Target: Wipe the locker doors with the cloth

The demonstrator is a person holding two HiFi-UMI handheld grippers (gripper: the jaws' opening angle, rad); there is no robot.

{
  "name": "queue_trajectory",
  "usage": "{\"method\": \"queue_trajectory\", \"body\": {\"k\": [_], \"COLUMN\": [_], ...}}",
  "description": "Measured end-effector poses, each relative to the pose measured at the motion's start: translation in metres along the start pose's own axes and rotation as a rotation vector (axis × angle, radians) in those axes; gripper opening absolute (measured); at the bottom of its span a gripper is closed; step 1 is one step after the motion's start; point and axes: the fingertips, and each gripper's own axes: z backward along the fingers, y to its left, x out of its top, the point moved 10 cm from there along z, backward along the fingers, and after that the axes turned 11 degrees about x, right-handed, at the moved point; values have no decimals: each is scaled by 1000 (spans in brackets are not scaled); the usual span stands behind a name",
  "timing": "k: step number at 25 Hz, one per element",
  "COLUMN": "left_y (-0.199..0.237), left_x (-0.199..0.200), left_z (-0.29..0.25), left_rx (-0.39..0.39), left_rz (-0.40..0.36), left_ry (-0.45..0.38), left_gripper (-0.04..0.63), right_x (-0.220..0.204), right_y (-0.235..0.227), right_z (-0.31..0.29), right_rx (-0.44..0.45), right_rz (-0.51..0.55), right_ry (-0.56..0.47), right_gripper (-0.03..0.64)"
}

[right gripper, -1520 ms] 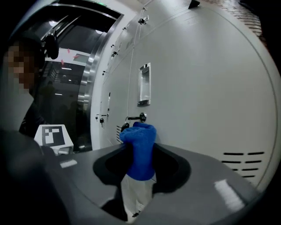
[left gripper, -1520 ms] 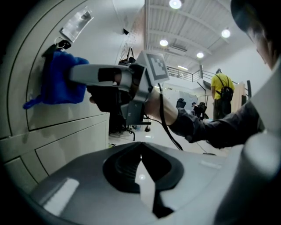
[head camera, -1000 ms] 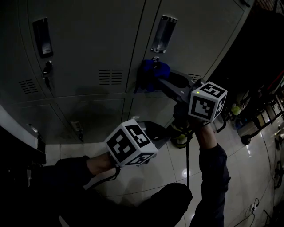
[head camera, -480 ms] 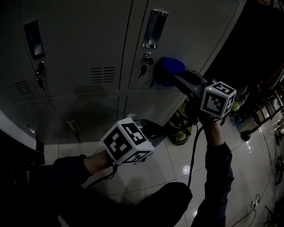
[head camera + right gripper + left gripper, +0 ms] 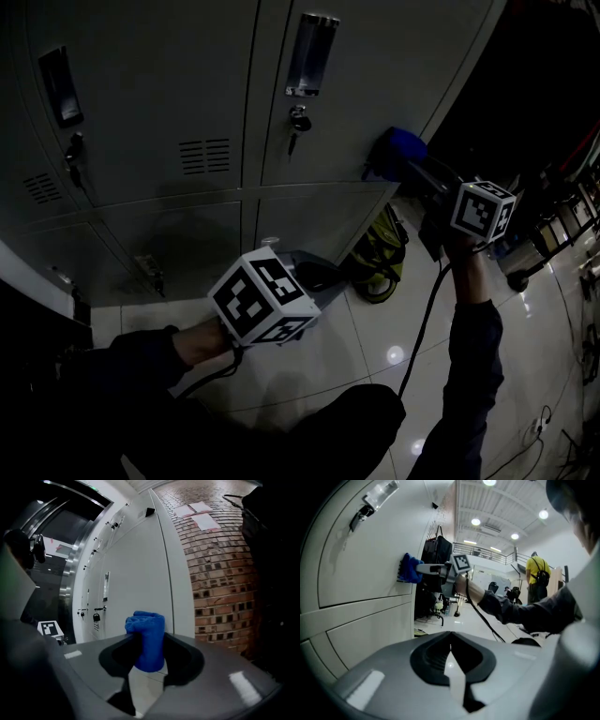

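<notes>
Grey locker doors (image 5: 178,103) fill the top of the head view. A bunched blue cloth (image 5: 401,148) is pressed against the right-hand door near its right edge, and my right gripper (image 5: 405,161) is shut on it. In the right gripper view the cloth (image 5: 147,639) stands upright between the jaws, with the pale door (image 5: 136,573) just behind it. My left gripper (image 5: 323,274) hangs low over the floor, away from the doors. Its jaws (image 5: 451,641) are shut with nothing between them. From there I see the cloth (image 5: 409,569) against the door (image 5: 361,564).
A recessed handle (image 5: 302,54) and a lock with a key (image 5: 298,120) sit left of the cloth. A yellow-green bag (image 5: 380,258) lies on the glossy tiled floor (image 5: 375,347) at the lockers' foot. A brick wall (image 5: 220,573) adjoins the lockers. A person in yellow (image 5: 539,576) stands far off.
My right gripper has slid the blue cloth to the right across the door, from beside the lock to the door's right edge. The left gripper has hardly moved.
</notes>
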Motion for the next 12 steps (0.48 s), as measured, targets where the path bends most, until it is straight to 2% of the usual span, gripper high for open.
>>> {"method": "queue_trajectory", "body": {"k": [7, 12], "left_y": [2, 9], "left_x": [-10, -15], "left_z": [3, 10], "left_rx": [6, 26], "left_rz": [11, 39], "left_ry": [15, 8], "left_gripper": [-20, -20], "right_x": [1, 2], "right_y": [-10, -5], "right_z": [18, 18], "right_rx": [-134, -153], "right_rz": [45, 47], "right_ry": [29, 34], "right_gripper": [146, 143]}}
